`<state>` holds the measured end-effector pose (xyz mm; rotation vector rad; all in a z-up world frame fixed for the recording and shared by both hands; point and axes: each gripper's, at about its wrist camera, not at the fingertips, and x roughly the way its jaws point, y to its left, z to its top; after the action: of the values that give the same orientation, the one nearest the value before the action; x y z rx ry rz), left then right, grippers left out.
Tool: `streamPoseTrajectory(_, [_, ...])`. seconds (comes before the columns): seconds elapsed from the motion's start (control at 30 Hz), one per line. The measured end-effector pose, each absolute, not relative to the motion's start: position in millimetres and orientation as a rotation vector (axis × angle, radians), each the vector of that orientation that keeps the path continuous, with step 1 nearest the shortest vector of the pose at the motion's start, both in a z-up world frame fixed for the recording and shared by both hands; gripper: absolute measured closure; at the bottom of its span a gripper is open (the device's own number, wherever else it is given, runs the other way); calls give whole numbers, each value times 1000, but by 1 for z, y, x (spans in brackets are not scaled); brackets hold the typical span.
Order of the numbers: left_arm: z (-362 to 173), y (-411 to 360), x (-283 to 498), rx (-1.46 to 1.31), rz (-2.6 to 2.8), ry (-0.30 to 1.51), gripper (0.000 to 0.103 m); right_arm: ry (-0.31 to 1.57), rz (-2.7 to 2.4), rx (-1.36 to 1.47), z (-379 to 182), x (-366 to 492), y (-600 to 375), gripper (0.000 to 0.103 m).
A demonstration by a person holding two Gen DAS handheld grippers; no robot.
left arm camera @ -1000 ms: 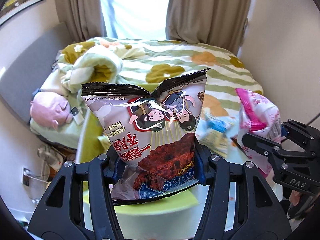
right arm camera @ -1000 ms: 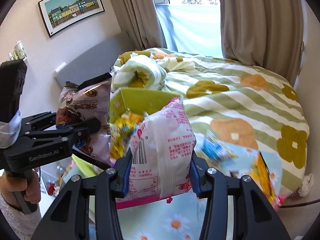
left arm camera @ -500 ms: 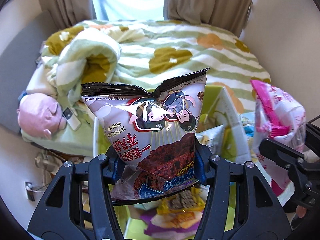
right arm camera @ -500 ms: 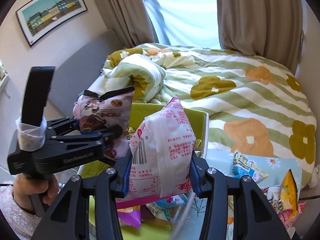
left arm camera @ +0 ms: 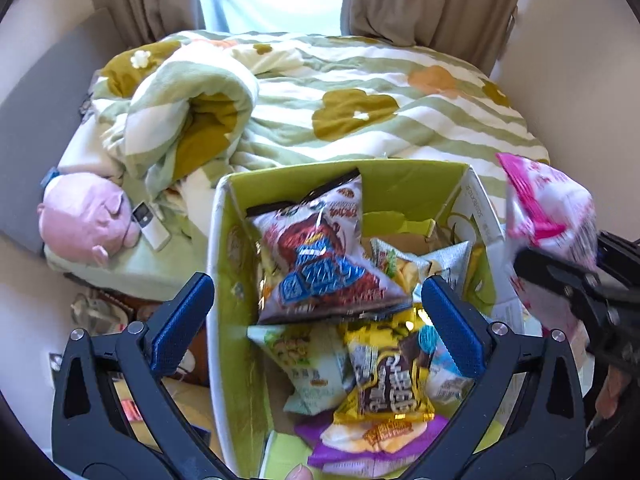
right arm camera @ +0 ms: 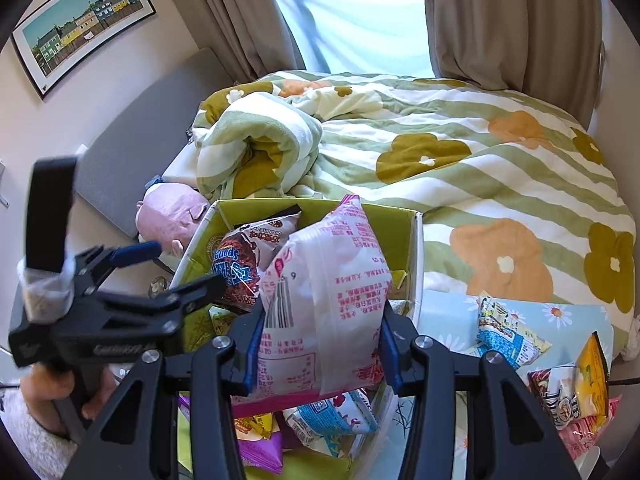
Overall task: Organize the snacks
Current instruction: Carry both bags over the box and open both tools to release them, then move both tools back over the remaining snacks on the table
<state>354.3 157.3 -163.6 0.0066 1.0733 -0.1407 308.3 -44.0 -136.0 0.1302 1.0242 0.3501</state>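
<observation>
Lime-green cardboard box (left arm camera: 400, 188) holds a brown, white and blue crinkled snack bag (left arm camera: 320, 256). The puffy plastic packet (right arm camera: 332, 300) is white with pink print. The quilted bedspread (right arm camera: 460, 140) is green-and-cream striped with olive and orange flowers.

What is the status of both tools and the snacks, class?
Left tool open, chocolate bag loose in green box. Right tool shut on pink bag, above box. Nothing blocking.

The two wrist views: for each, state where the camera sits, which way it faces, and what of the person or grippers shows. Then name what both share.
Left wrist: sits on the left gripper, looking down into the green cardboard box; its open blue-padded fingers and the right gripper show.
Right wrist: sits on the right gripper, shut on a pink-and-white snack bag, facing the bed; the left gripper and hand show.
Shared: box, purple chocolate snack bag, bed.
</observation>
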Motion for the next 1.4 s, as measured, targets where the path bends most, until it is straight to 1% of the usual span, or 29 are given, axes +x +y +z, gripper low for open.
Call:
streamPoseTrajectory(0.2, [-166, 169, 340, -15, -119, 1078, 0, 1060, 359, 138, -143, 329, -34, 58])
streamPoseTrajectory(0.43, [-177, 182, 339, -27, -97, 1096, 0, 1132, 351, 162, -166, 359, -26, 56])
streamPoseTrajectory(0.5, [-181, 185, 340, -24, -93, 1105, 1, 1150, 329, 170, -174, 364, -25, 46])
streamPoseTrajectory(0.53, [-183, 186, 340, -24, -94, 1107, 1, 1149, 322, 177, -175, 364, -25, 32])
streamPoseTrajectory(0.57, [-185, 187, 340, -22, -93, 1109, 1, 1135, 327, 199, -175, 363, -26, 14])
streamPoseTrajectory(0.6, [-186, 188, 339, -20, -93, 1112, 1, 1118, 335, 215, -175, 361, -26, 5])
streamPoseTrajectory(0.63, [-187, 189, 339, -18, -93, 1113, 1, 1107, 339, 223, -174, 359, -27, 0])
streamPoseTrajectory(0.97, [-187, 192, 335, -13, -102, 1108, 1, 1062, 322, 172, -166, 339, -22, 0])
streamPoseTrajectory(1.27, [-150, 188, 311, 0, -69, 1048, 1, 972, 360, 137, -125, 311, -26, 0])
streamPoseTrajectory(1.4, [-131, 172, 292, 2, -64, 1009, 0, 924, 373, 154, -104, 288, -40, 0])
